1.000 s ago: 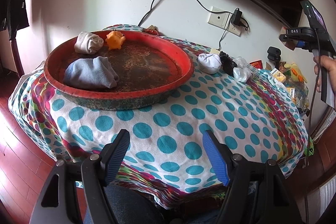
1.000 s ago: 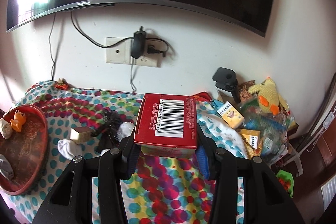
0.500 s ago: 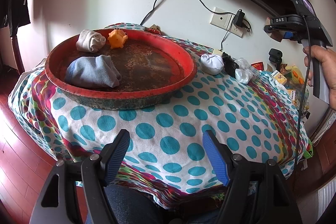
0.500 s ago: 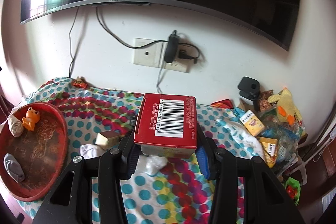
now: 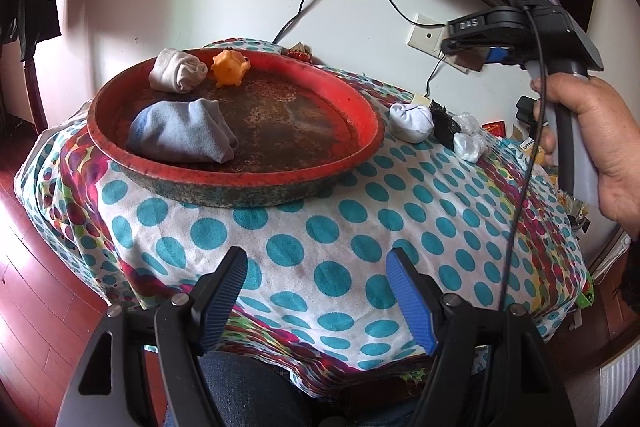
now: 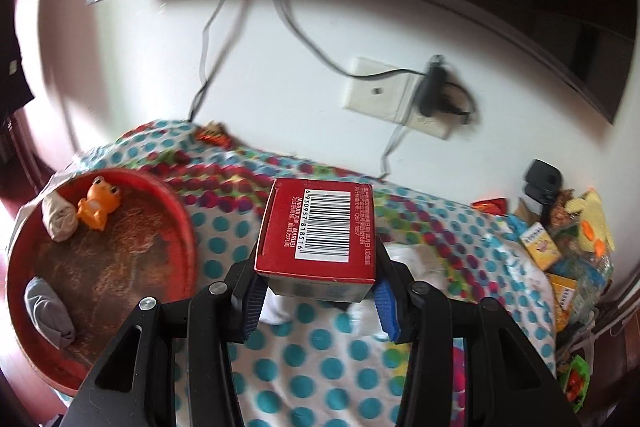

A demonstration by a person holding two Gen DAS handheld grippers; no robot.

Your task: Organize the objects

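My right gripper [image 6: 320, 301] has its fingers pinching the red box [image 6: 318, 227], carried in the air above the dotted worktop [image 6: 320, 367], just right of the red tray [image 6: 184, 227]. My left gripper [image 5: 320, 291] hangs with its fingers spread wide and bare, near the tray's front rim.

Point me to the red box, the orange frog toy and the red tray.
red box [image 6: 320, 223], right wrist view, on its barcode face.
orange frog toy [image 6: 98, 203], right wrist view, on its body.
red tray [image 5: 368, 119], left wrist view, on its right rim.
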